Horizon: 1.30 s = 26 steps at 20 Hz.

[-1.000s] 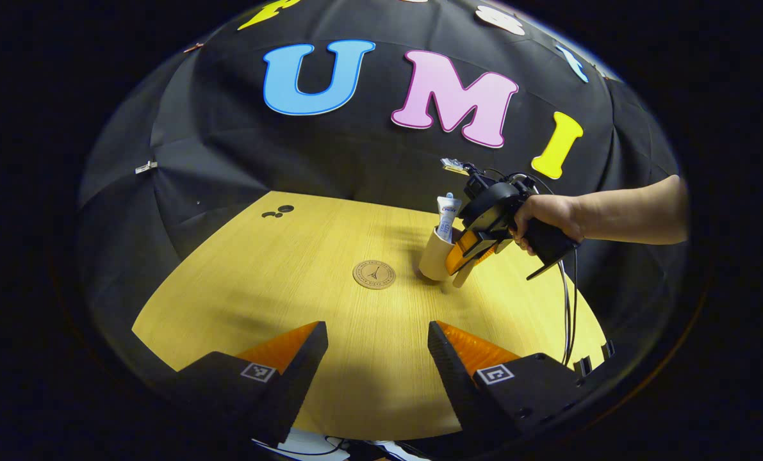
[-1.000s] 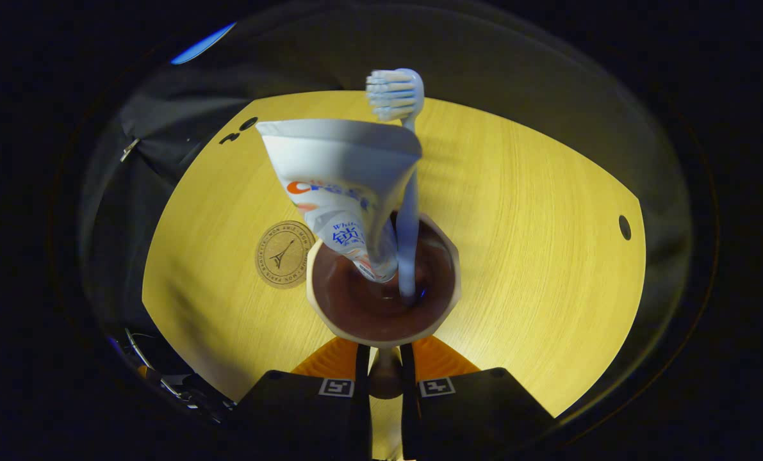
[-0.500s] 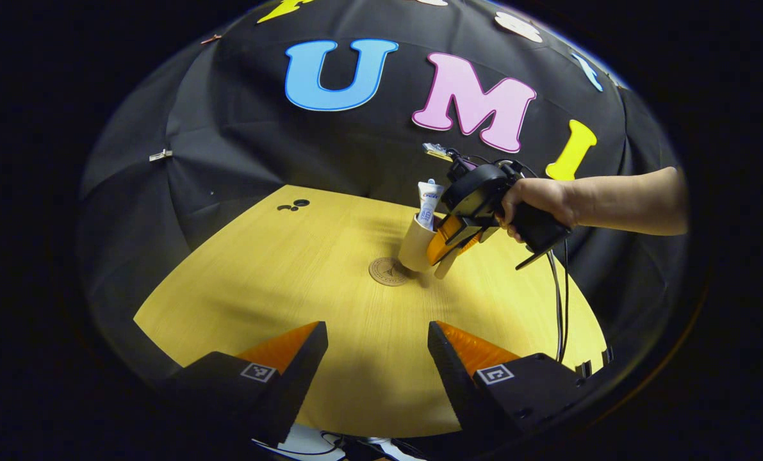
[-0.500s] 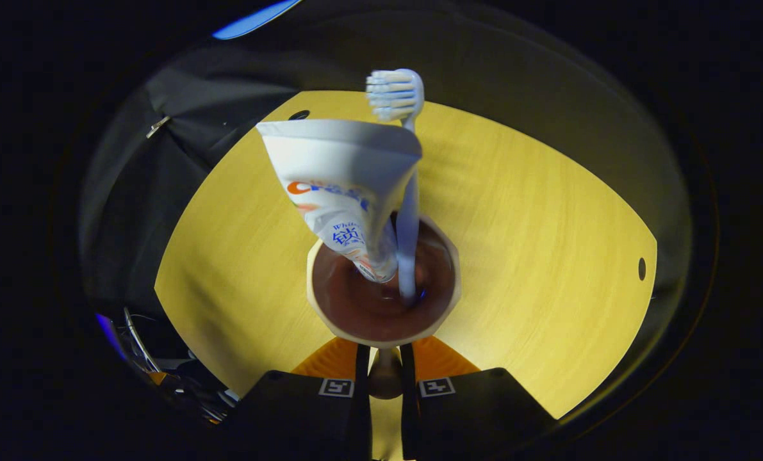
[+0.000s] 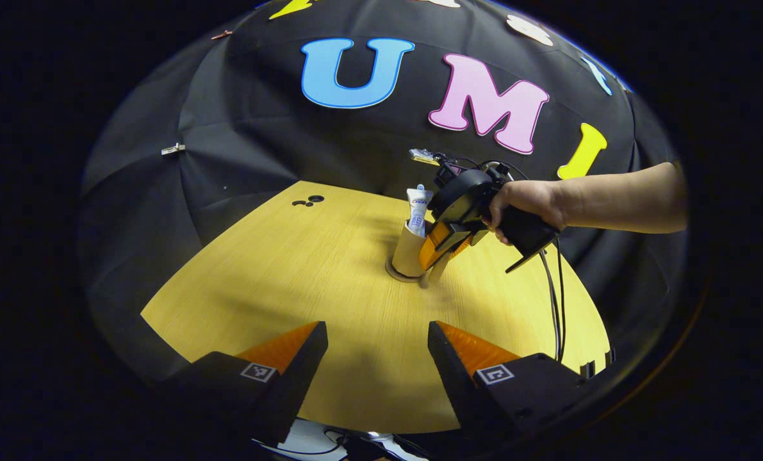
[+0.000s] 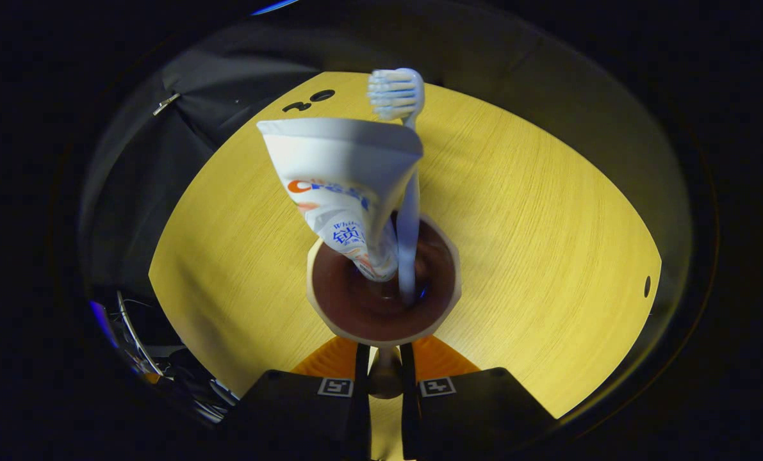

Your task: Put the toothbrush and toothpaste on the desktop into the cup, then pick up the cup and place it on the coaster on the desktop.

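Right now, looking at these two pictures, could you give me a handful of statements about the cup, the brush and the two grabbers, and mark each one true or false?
1. The toothpaste and the toothbrush both stand in the cup. True.
2. The left gripper is clamped on the toothbrush. False: its fingers are apart with nothing between them.
3. The right gripper holds the cup by its handle. True.
4. The cup is lying on its side on the table. False: it stands upright, over the coaster.
5. A person's hand holds the right gripper. True.
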Each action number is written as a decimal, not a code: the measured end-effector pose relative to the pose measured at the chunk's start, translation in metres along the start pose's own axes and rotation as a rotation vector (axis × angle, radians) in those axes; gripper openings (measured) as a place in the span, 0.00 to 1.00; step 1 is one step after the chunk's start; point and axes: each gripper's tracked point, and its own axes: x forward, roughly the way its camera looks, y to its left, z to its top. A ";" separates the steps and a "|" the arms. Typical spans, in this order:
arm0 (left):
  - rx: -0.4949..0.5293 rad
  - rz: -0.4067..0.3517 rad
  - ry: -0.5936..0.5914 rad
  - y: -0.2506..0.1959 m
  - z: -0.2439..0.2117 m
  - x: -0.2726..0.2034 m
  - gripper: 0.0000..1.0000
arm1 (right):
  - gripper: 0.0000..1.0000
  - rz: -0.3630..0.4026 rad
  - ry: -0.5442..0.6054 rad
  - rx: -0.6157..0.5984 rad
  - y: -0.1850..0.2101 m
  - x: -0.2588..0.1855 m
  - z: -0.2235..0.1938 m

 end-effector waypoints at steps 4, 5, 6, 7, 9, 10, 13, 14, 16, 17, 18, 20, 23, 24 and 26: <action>0.026 0.013 0.009 0.002 -0.005 -0.004 0.98 | 0.25 -0.042 0.003 0.001 -0.003 0.003 -0.001; 0.033 0.014 0.005 0.002 -0.004 -0.006 0.98 | 0.22 -0.044 -0.001 -0.001 -0.002 0.003 0.000; 0.035 0.013 0.008 0.001 -0.005 -0.005 0.98 | 0.34 -0.047 -0.007 -0.008 -0.002 0.001 0.001; 0.031 0.011 0.014 0.001 -0.005 -0.007 0.98 | 0.29 -0.053 -0.014 -0.017 -0.003 0.001 0.001; 0.011 0.001 0.005 -0.003 -0.001 -0.011 0.98 | 0.35 -0.045 -0.039 -0.017 0.000 -0.008 0.004; 0.003 -0.005 -0.003 -0.005 0.002 -0.012 0.98 | 0.42 -0.039 -0.056 -0.017 0.002 -0.013 0.007; -0.005 -0.022 -0.019 -0.011 0.011 -0.015 0.98 | 0.80 0.002 -0.120 -0.034 0.009 -0.035 0.012; 0.004 -0.028 -0.025 -0.012 0.013 -0.015 0.98 | 0.88 0.001 -0.138 -0.053 0.009 -0.041 0.011; 0.029 -0.025 -0.037 -0.011 0.019 -0.015 0.98 | 1.00 0.006 -0.188 -0.074 0.006 -0.063 0.008; 0.042 -0.023 -0.043 -0.010 0.022 -0.016 0.98 | 0.99 0.015 -0.218 -0.075 0.007 -0.077 0.006; 0.055 -0.020 -0.051 -0.010 0.025 -0.015 0.98 | 0.99 0.023 -0.251 -0.068 0.007 -0.091 0.004; 0.083 -0.024 -0.073 -0.009 0.034 -0.016 0.98 | 0.99 0.018 -0.308 -0.049 0.001 -0.119 -0.002; 0.110 -0.032 -0.132 -0.015 0.059 -0.019 0.98 | 0.99 -0.015 -0.398 -0.016 -0.014 -0.162 -0.018; 0.121 -0.036 -0.162 -0.020 0.069 -0.020 0.98 | 0.99 -0.026 -0.448 0.006 -0.017 -0.176 -0.021; 0.147 -0.042 -0.212 -0.027 0.086 -0.024 0.98 | 0.99 -0.060 -0.545 0.061 -0.025 -0.202 -0.032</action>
